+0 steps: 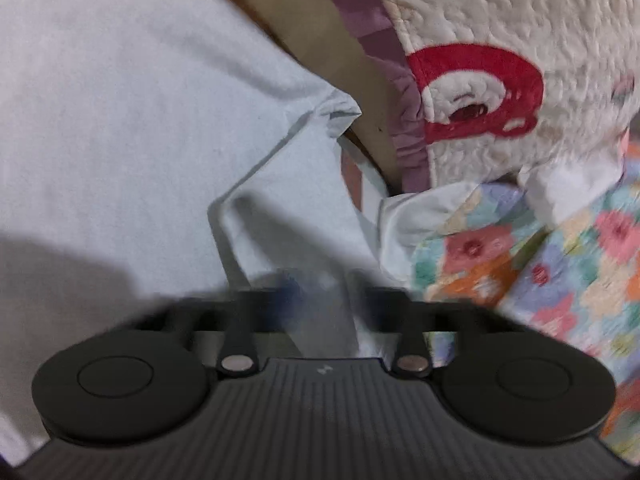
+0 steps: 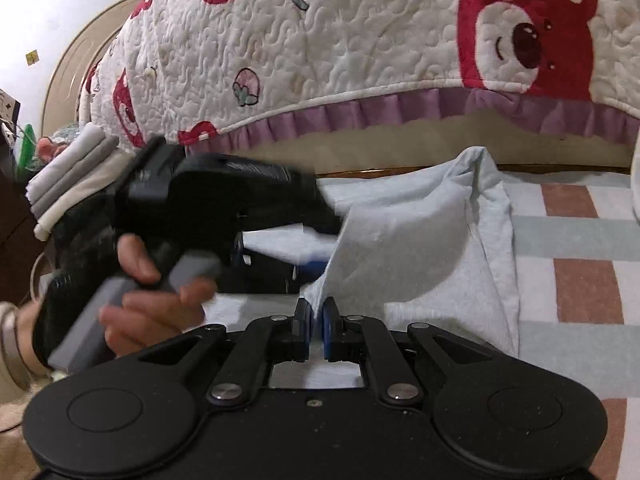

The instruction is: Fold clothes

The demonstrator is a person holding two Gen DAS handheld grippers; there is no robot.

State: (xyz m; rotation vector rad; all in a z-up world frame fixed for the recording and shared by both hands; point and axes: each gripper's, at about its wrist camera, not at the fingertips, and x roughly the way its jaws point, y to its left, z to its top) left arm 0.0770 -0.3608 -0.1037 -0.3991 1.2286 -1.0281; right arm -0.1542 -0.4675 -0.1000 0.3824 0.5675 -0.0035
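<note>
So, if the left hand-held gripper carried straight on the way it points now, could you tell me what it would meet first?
Most likely more of the pale blue garment that the left hand-held gripper is already against; depth is unclear because of blur. Beyond lie the bed edge and the bear-print quilt.

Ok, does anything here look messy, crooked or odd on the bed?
Nothing is damaged or spilled. The pale blue garment is only half folded: the right gripper pinches one edge so the cloth tents up, leaving a bunched corner. The left gripper is too blurred to judge.
</note>
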